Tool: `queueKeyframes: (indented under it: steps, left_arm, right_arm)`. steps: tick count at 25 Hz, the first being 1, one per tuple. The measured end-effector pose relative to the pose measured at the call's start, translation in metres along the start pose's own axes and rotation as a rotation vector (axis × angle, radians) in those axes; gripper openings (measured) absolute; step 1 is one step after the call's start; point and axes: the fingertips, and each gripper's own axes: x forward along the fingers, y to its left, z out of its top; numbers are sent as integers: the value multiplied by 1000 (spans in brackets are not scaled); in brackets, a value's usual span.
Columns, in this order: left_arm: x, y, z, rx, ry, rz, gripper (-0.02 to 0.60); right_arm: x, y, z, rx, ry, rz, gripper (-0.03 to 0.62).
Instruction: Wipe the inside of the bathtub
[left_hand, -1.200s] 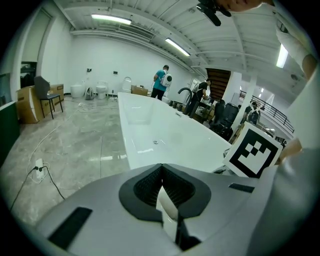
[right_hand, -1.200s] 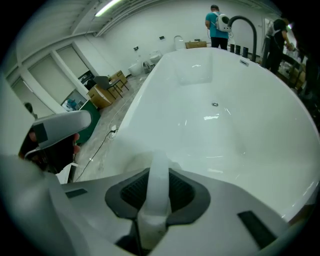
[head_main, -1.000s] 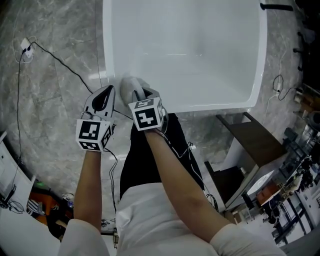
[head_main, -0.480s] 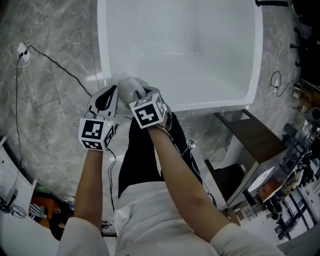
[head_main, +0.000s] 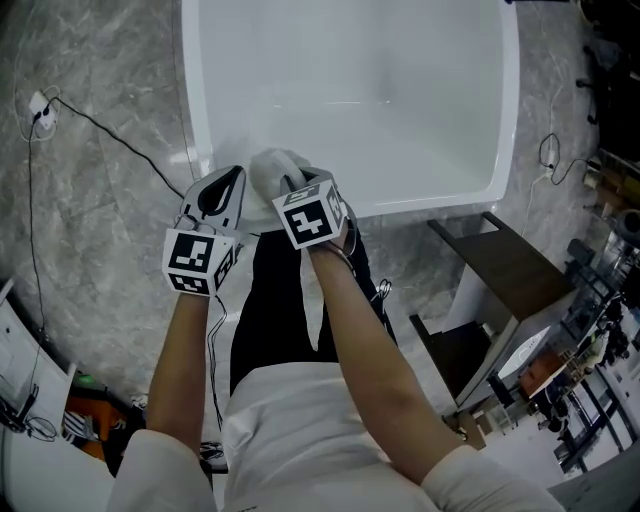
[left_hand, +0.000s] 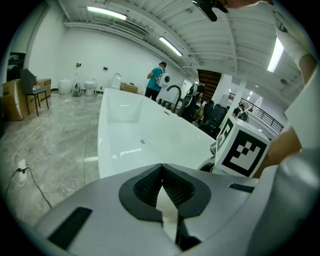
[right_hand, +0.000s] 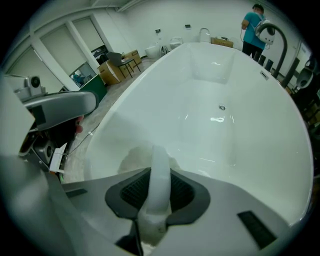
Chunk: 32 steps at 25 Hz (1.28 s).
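At our left, the left gripper (head_main: 222, 188) hangs over the near rim of the white bathtub (head_main: 192, 100), its jaws pressed together. Just beside it, our right gripper (head_main: 298, 186) pinches a white cloth (head_main: 272, 168) against the tub's inner wall at the near left corner. From there the smooth basin stretches open rightward to the far rim.

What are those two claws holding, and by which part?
The right gripper pinches a white cloth by a bunched fold; the left gripper is shut on nothing.
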Motion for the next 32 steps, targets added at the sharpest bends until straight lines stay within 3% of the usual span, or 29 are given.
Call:
queueKeyframes:
  steps: [12, 32]
  left_arm:
    - [28, -34, 7, 29, 9, -48, 12]
    - [87, -111, 22, 51, 13, -57, 12]
  right_arm:
    - [-16, -62, -22, -8, 21, -48, 98]
    - [-51, -190, -66, -9, 21, -107, 98]
